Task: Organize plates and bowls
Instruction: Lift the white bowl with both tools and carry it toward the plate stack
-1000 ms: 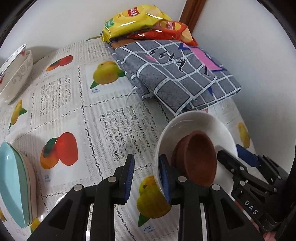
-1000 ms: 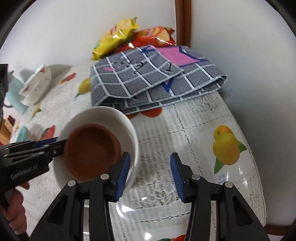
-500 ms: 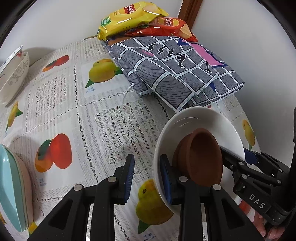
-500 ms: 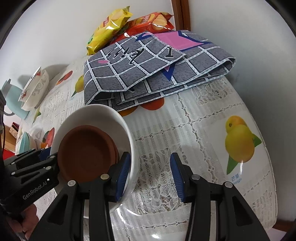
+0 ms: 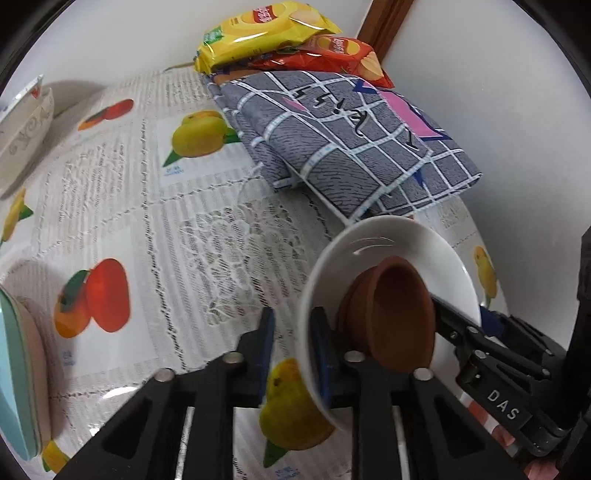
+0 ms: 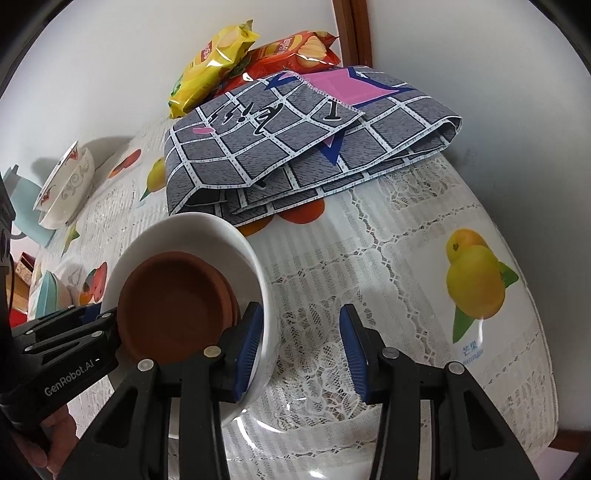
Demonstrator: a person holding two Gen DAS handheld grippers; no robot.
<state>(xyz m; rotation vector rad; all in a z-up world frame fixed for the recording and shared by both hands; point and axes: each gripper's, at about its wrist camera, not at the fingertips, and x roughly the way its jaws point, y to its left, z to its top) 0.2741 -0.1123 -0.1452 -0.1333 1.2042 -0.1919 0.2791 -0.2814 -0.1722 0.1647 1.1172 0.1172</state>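
Note:
A white bowl holds a brown clay saucer and is lifted above the fruit-print tablecloth. My left gripper straddles the bowl's near rim, its right finger inside the bowl, with a gap still between the fingers. My right gripper straddles the opposite rim, left finger inside against the saucer, right finger well outside; its jaws stand open. Each gripper shows in the other's view.
A folded grey checked cloth and snack bags lie at the back. A patterned bowl stack stands far left, and teal and pink plates stand at the left edge. The table edge is to the right.
The bowl with the saucer has risen and tilted between both grippers. The views have shifted slightly toward the cloth. Finger gaps look unchanged.

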